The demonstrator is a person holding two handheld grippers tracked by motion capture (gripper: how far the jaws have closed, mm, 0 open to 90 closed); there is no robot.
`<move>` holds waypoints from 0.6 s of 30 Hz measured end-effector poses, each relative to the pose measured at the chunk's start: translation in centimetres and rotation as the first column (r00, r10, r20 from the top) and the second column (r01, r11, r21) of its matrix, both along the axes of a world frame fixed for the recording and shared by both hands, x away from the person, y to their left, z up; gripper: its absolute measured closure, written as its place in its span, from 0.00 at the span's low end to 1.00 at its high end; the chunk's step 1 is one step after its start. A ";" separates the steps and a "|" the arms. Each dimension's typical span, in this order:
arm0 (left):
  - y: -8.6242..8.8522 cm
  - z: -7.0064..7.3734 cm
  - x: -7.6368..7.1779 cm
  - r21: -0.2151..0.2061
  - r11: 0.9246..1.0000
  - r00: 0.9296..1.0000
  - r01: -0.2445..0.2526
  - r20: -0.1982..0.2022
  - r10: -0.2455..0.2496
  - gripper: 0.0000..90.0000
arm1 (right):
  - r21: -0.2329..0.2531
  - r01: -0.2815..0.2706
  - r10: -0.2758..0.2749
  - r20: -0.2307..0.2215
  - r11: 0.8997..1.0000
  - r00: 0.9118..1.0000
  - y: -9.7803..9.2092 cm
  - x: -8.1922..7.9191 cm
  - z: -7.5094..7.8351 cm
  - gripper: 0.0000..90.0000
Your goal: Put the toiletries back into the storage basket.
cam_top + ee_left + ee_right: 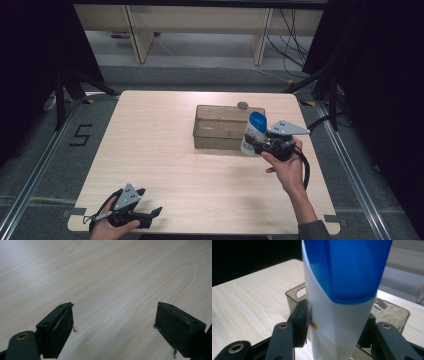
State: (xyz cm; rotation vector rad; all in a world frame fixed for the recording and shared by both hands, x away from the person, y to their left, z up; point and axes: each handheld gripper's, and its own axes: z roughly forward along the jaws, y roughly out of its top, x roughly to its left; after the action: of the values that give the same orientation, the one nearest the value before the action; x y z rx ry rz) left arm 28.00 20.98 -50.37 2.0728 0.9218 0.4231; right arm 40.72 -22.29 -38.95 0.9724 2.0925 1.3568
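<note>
Standing upright in the grip of the right gripper (pixel 256 144), the white bottle (pixel 253 134) has a smooth, pale plastic body that widens towards a deep blue cap (pixel 258 121) on top. In the right gripper view the cap (pixel 348 267) looks glossy and slanted, meeting the white body (pixel 337 325) along a curved edge, and a small orange and blue mark of a label shows on the body's left side, too close to read.

Both black jaws press against the bottle's lower body, one on each side, so the right gripper is clamped on it. The bottle rises well above the jaws, with the cap clear of them.

From the high view the bottle sits at the near right corner of a translucent, smoky rectangular bin (pixel 220 127), just at or over its front wall; whether its base touches the table or hangs above it I cannot tell. The bin (pixel 392 312) lies behind the bottle in the right gripper view, with a handle cut-out in its end wall.

A small round dark object (pixel 243 105) lies on the table just behind the bin.

Well apart, at the near left edge of the light wooden table (pixel 160 150), the left gripper (pixel 150 202) rests in the person's hand with its jaws spread wide over bare wood (pixel 112 290), holding nothing.
</note>
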 end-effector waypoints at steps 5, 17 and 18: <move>0.0 0.0 0.0 -0.002 1.000 1.000 0.001 0.001 -0.001 0.16 | 0.011 0.018 -0.018 0.004 1.000 1.000 -0.3 0.6 0.5 0.61; 0.0 0.0 0.0 -0.004 1.000 1.000 -0.001 -0.001 0.001 0.16 | -0.017 0.079 -0.078 0.020 0.997 0.997 -1.5 2.6 1.4 0.61; 0.0 -0.1 0.0 -0.004 1.000 1.000 0.004 -0.006 -0.004 0.16 | -0.023 0.096 -0.095 0.024 0.995 0.995 -1.6 3.0 1.4 0.61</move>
State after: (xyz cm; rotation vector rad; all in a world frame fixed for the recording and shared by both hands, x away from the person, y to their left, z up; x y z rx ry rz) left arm 28.01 20.97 -50.44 2.0731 0.9207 0.4126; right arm 43.72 -23.87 -37.59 1.0288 2.0143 1.2862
